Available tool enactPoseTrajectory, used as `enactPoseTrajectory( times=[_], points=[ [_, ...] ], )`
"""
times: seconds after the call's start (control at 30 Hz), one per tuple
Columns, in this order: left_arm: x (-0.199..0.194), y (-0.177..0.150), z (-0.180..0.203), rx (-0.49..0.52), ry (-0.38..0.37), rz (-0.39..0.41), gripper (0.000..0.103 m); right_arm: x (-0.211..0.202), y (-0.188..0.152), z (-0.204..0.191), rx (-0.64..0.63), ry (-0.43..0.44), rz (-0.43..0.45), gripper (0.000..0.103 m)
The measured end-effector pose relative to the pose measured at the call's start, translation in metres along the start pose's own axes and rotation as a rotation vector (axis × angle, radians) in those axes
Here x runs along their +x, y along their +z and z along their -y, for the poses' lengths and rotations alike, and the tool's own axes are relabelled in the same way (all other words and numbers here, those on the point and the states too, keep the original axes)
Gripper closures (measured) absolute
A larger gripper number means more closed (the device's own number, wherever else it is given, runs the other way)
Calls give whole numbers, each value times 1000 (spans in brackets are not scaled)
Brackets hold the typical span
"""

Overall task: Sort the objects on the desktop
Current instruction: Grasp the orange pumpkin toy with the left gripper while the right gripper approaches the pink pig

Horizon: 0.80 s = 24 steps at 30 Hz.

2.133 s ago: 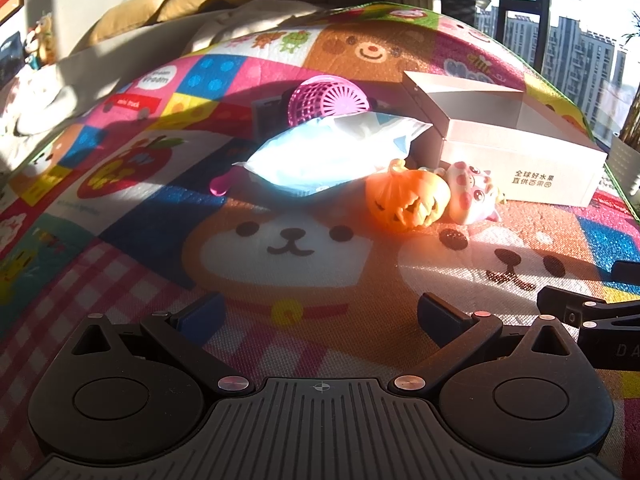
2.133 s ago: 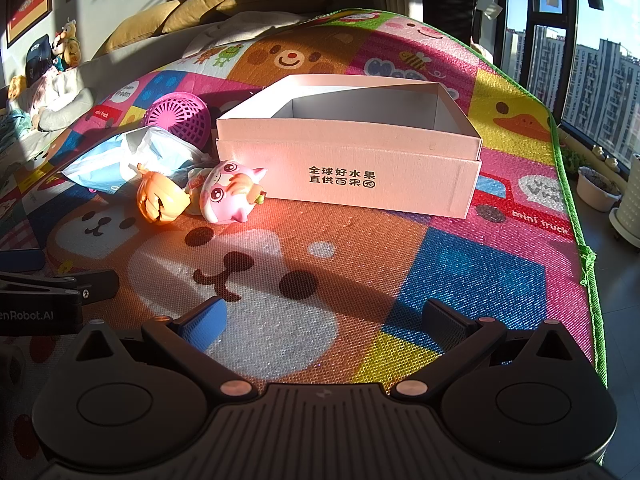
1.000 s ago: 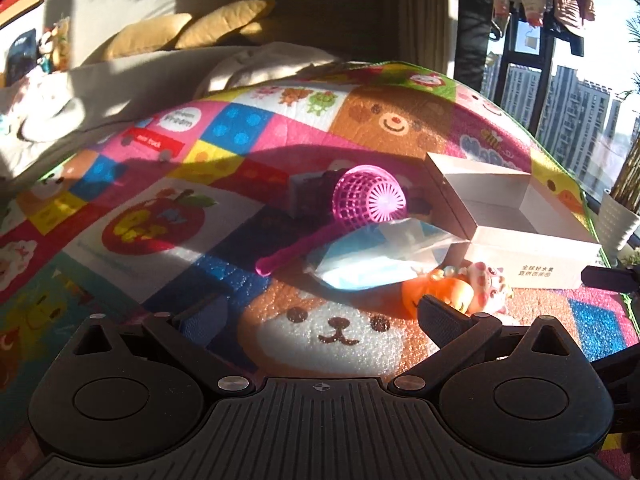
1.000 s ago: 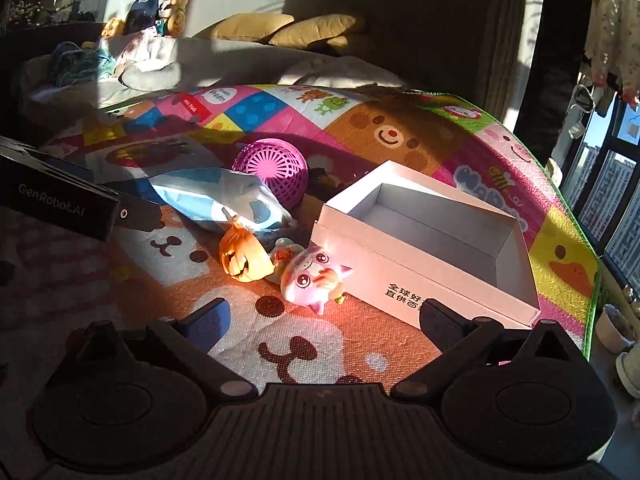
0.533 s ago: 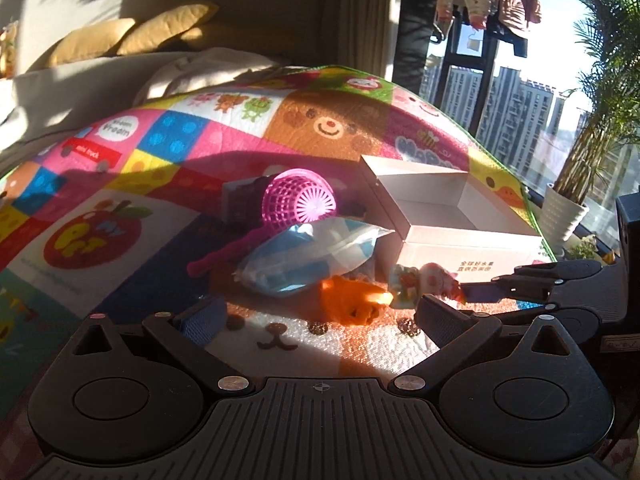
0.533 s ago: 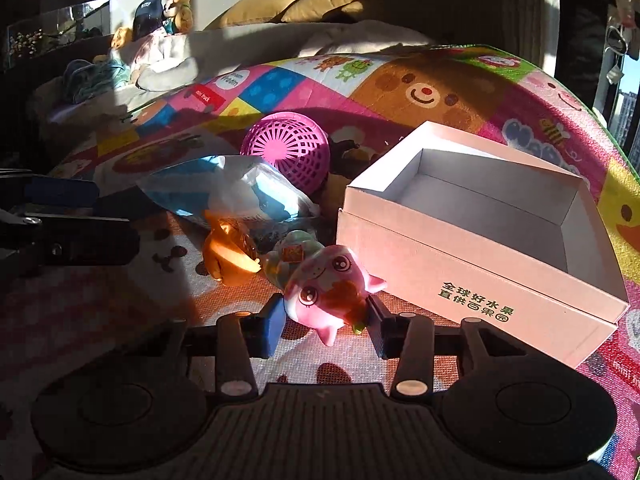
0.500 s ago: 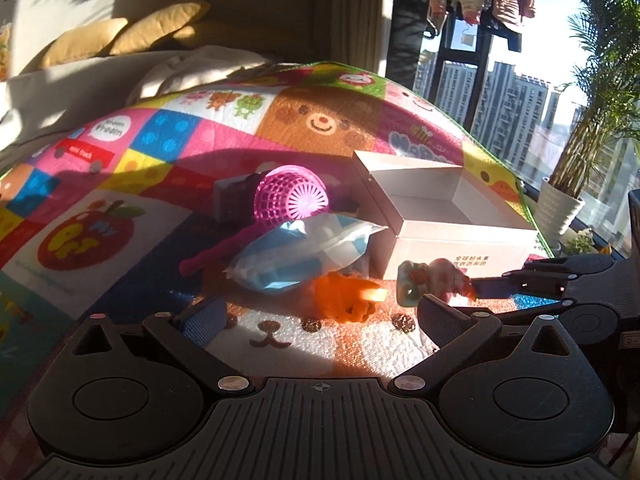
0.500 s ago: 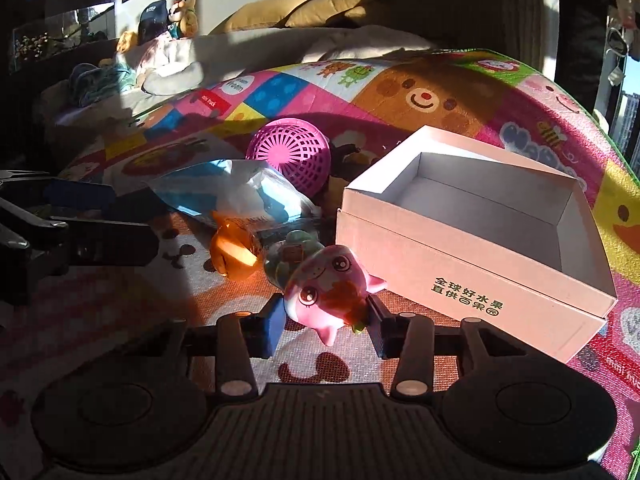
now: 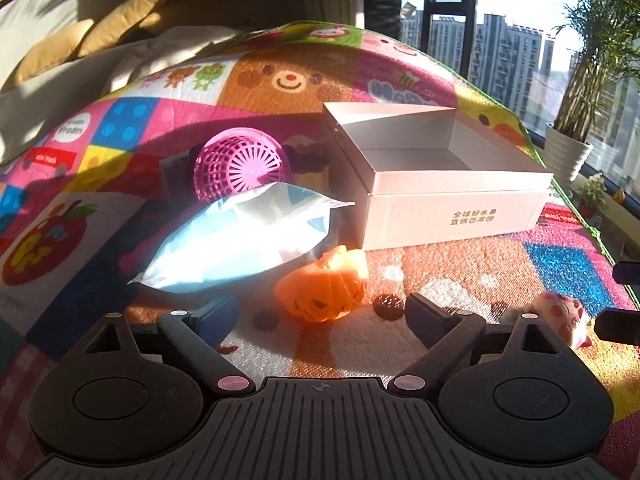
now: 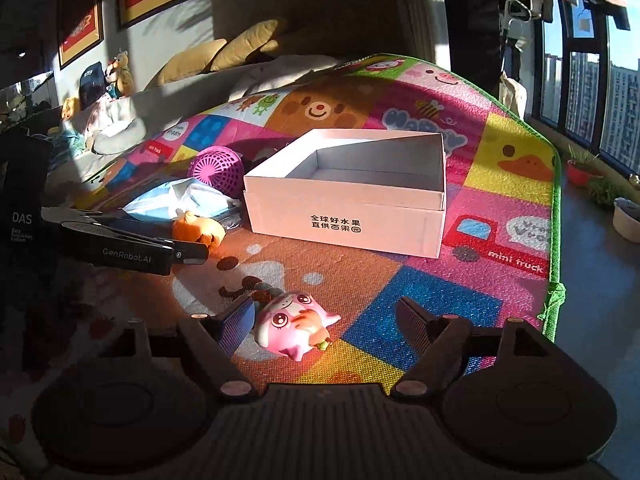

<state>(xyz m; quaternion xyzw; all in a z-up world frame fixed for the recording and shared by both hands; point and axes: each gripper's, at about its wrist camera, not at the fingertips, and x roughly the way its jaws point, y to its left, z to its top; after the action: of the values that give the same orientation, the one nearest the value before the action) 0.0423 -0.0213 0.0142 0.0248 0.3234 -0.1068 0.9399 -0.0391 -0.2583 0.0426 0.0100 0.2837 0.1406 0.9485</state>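
Pink pig toy [image 10: 294, 326]: released on play mat [image 10: 440, 300], short of white box [image 10: 348, 200]; right tongs [image 10: 324, 316] opening, empty; left tongs [image 9: 320, 312] closing around unpinched pumpkin toy [image 9: 322, 294]; boxing outstanding.

A cartoon play mat [image 9: 460, 276] carries a white box [image 9: 452, 210], orange pumpkin toy [image 9: 322, 294], pink pig toy [image 10: 294, 326], blue-white pouch [image 9: 244, 240] and pink mesh ball [image 9: 240, 168].

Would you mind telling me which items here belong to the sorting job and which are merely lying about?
For sorting: white box, pink pig toy, orange pumpkin toy, blue-white pouch, pink mesh ball.
Lying about: yellow cushions, stuffed toys, potted plant.
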Motion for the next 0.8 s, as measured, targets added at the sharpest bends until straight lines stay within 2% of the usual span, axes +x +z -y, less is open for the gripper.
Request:
enactPoseTrajectory(
  times=[0.17, 0.23, 0.3, 0.37, 0.47, 0.57, 0.7, 0.8],
  points=[
    [6, 2, 15, -34, 86, 5, 18, 8, -9, -3, 84, -26, 14, 18],
    [9, 5, 20, -33, 86, 17, 30, 13, -15, -5, 84, -54, 3, 18],
    [13, 6, 22, -5, 118, 28, 40, 13, -18, -7, 75, -66, 3, 18],
    [14, 6, 17, -9, 133, 28, 40, 11, -17, -8, 74, -66, 21, 10],
    [5, 3, 11, -9, 139, 30, 40, 9, -19, -9, 68, -67, 38, 7],
    [-17, -4, 12, 25, 93, 9, 40, 9, -19, -12, 46, -69, 38, 7],
    [-55, -23, 20, 63, -74, -87, 40, 4, -21, -21, -27, -49, 38, 5],
    [-74, -41, 28, 114, -140, -124, 40, 3, -22, -27, -66, -42, 30, 4]
  ],
)
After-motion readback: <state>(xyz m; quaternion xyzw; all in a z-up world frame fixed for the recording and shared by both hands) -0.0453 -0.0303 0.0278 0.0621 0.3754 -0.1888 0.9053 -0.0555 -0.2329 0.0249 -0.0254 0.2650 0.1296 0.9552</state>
